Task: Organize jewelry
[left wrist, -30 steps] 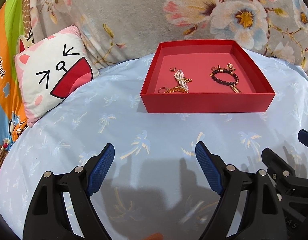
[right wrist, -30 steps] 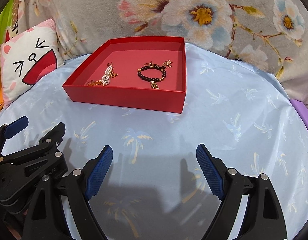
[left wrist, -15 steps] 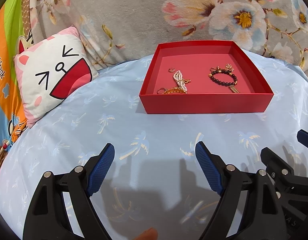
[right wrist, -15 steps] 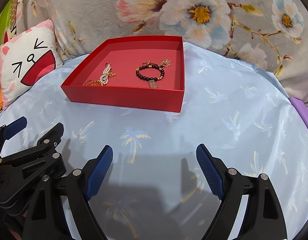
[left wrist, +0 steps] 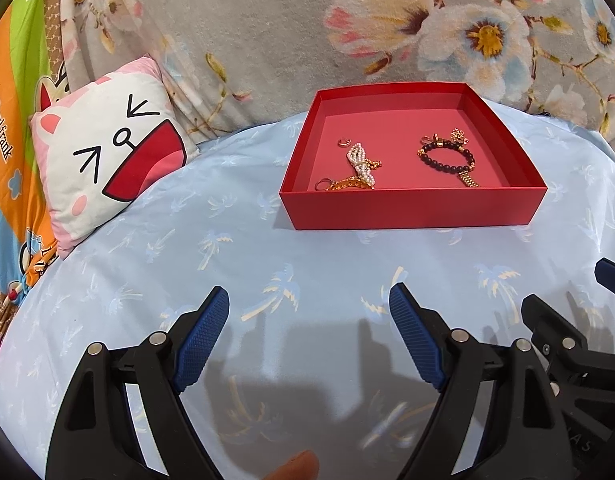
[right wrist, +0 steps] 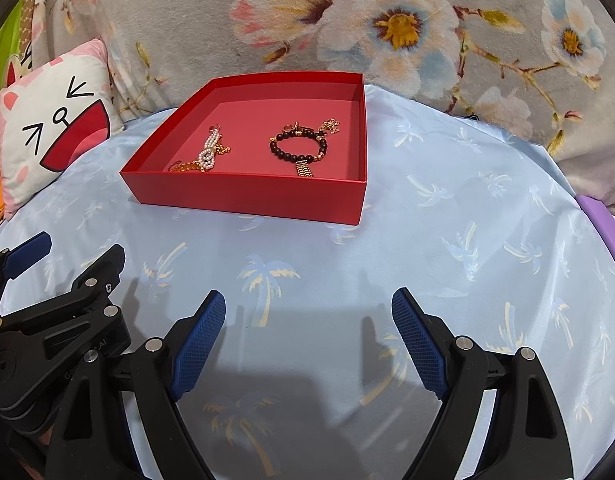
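Observation:
A shallow red box sits on a light blue sheet. Inside lie a pearl and gold chain piece, a small ring, and a dark bead bracelet with a gold tassel. My left gripper is open and empty, well in front of the box. My right gripper is open and empty, beside the left one, also short of the box. Each gripper shows at the edge of the other's view.
A white and pink cat-face cushion lies left of the box. A grey floral blanket rises behind it. A colourful cloth is at far left. A purple edge shows at right.
Both grippers have drawn back slightly from the box, which sits a little higher in both views. Jaws stay open.

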`<state>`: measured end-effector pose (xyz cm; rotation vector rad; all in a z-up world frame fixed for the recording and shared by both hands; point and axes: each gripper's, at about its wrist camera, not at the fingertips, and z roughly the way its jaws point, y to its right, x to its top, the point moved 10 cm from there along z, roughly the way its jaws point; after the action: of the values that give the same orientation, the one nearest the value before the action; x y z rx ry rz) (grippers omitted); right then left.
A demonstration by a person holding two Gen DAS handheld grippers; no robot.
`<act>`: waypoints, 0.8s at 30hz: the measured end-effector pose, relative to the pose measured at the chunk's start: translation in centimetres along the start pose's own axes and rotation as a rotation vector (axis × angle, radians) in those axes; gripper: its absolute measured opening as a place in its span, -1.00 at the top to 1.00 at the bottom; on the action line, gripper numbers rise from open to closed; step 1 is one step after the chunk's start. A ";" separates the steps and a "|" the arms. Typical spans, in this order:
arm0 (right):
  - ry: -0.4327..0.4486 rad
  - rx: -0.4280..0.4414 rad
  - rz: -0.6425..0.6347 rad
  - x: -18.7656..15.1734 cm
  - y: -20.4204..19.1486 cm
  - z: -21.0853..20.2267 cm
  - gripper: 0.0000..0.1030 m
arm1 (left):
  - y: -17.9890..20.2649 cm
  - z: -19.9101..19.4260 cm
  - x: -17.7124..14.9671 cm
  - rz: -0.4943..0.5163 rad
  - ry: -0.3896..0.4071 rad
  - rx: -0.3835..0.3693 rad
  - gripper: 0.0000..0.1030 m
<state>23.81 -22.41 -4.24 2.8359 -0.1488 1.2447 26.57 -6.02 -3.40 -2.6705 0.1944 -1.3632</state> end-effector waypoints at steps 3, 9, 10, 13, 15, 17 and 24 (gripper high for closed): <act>0.000 0.000 0.000 0.0 0.0 0.0 -0.63 | 0.1 0.0 0.0 0.002 -0.001 -0.002 -0.52; 0.000 -0.001 -0.002 0.0 0.1 0.0 -0.63 | 0.2 0.2 0.0 0.003 -0.007 -0.005 -0.52; 0.000 0.000 -0.002 0.0 0.1 0.0 -0.63 | 0.2 0.2 0.0 0.004 -0.006 -0.002 -0.52; 0.000 -0.001 -0.002 0.0 0.0 0.0 -0.63 | 0.2 0.2 0.0 0.004 -0.006 -0.001 -0.52; -0.001 -0.001 -0.002 0.0 0.1 0.0 -0.63 | 0.3 0.1 0.0 0.005 -0.007 -0.003 -0.51; -0.001 -0.001 -0.002 0.0 0.1 0.0 -0.63 | 0.2 0.2 0.0 0.004 -0.006 -0.002 -0.51; -0.001 0.000 -0.003 0.1 0.0 0.0 -0.63 | 0.3 0.2 0.0 0.006 -0.007 -0.004 -0.47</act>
<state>23.86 -22.45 -4.19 2.8351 -0.1449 1.2432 26.69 -6.33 -3.54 -2.6752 0.2039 -1.3533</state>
